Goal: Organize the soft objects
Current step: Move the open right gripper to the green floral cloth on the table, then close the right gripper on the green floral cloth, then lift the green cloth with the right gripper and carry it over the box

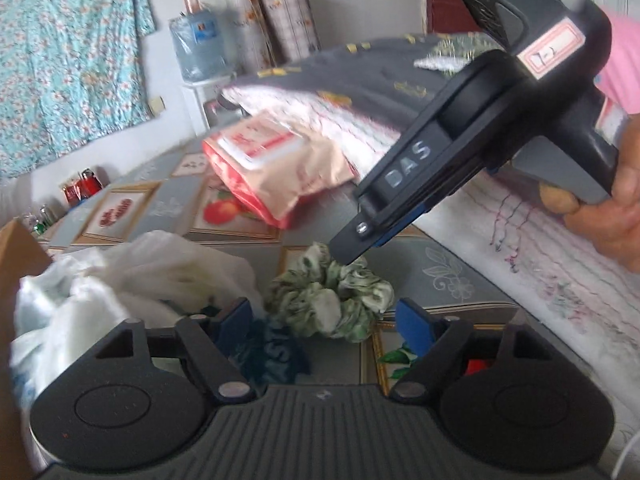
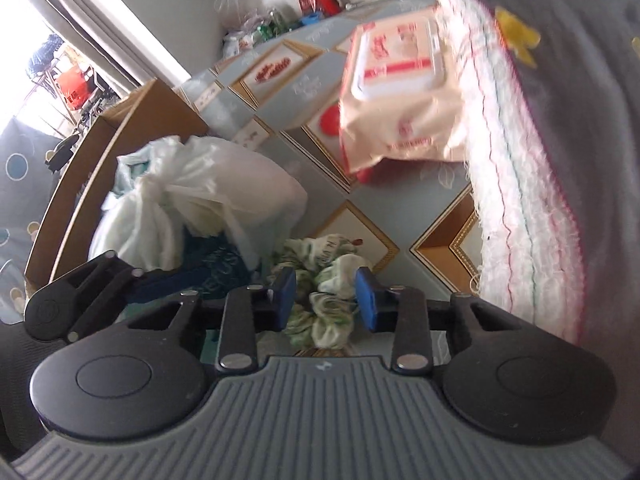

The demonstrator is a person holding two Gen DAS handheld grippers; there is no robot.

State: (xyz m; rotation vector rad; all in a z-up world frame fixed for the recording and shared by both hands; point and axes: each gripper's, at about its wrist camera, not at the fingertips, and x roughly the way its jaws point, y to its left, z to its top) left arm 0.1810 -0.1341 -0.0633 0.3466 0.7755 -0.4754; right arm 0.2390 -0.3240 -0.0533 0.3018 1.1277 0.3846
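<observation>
While the left gripper (image 1: 324, 326) hangs low over the patterned tabletop (image 1: 452, 264), its blue pads (image 1: 414, 326) stand wide apart with nothing between them. Just beyond them lies the green scrunchie (image 1: 332, 300), flat on the tabletop. The tip of the right gripper (image 1: 354, 254) touches the far edge of the scrunchie from above; in this view its fingers overlap, so I cannot tell their gap. To the left of the scrunchie sits a crumpled white plastic bag (image 1: 120, 276), with a dark teal cloth (image 1: 268, 354) just beside the scrunchie on that same side. Beyond the scrunchie rests a pink wet-wipe pack (image 1: 276, 160), and behind that a folded grey blanket (image 1: 360, 76).

From the right wrist, the right gripper (image 2: 326, 300) has its fingers spread, one blue pad (image 2: 366, 304) on each side of the scrunchie (image 2: 324, 312), which bunches between them; whether the pads touch it is unclear. The white plastic bag (image 2: 200, 200) lies left of the scrunchie, in front of a cardboard box (image 2: 132, 120), with the teal cloth (image 2: 220, 268) between bag and scrunchie. The wet-wipe pack (image 2: 400, 92) lies beyond the scrunchie, and the blanket (image 2: 560, 120) to its right.
</observation>
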